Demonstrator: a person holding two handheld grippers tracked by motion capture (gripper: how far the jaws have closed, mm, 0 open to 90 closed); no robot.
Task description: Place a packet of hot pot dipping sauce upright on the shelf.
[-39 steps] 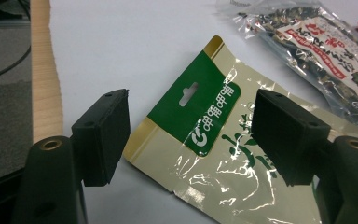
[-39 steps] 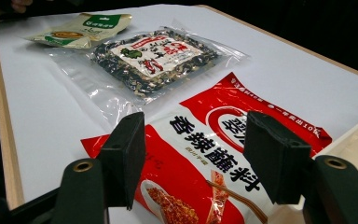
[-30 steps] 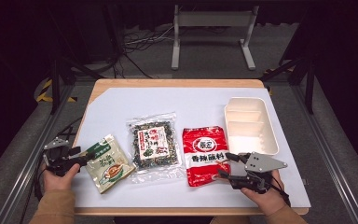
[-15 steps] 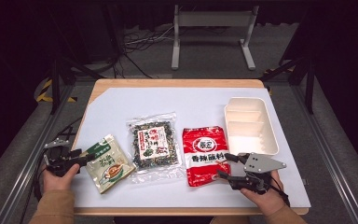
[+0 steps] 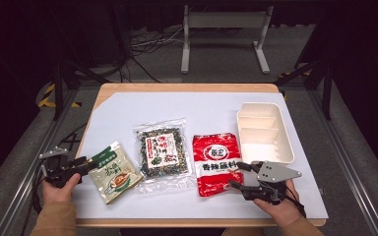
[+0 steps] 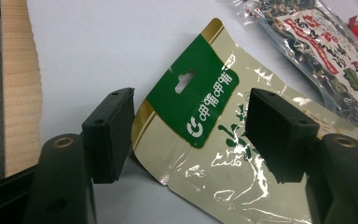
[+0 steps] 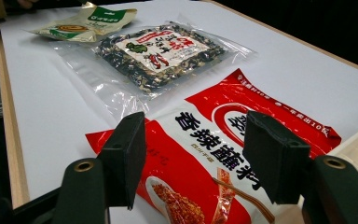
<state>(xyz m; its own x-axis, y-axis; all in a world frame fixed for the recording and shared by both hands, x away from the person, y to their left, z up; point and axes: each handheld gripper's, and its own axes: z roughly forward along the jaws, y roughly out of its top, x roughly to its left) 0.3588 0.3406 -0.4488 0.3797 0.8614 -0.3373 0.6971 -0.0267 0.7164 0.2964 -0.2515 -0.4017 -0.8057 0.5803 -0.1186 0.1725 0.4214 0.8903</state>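
Table (image 5: 128, 105) under white sheet, white divided tray (image 5: 263, 130) at the far right, compartments bare. Red packet (image 5: 216, 162) just beside it, right gripper (image 5: 237, 175) spread wide at its near edge, pads off it. Clear packet (image 5: 163, 152) in the middle. Green-topped sachet (image 5: 112, 172), left gripper (image 5: 85, 164) closing in, jaws astride its corner, not yet pinching.

In the left gripper view, the glossy beige pouch with a green header (image 6: 200, 116) runs off the bottom edge, and one black jaw covers part of its print. The clear bag of dark dried bits (image 6: 317, 51) is cut by the right edge. In the right gripper view, the red seasoning packet (image 7: 205, 154) passes behind both jaws and off the bottom.
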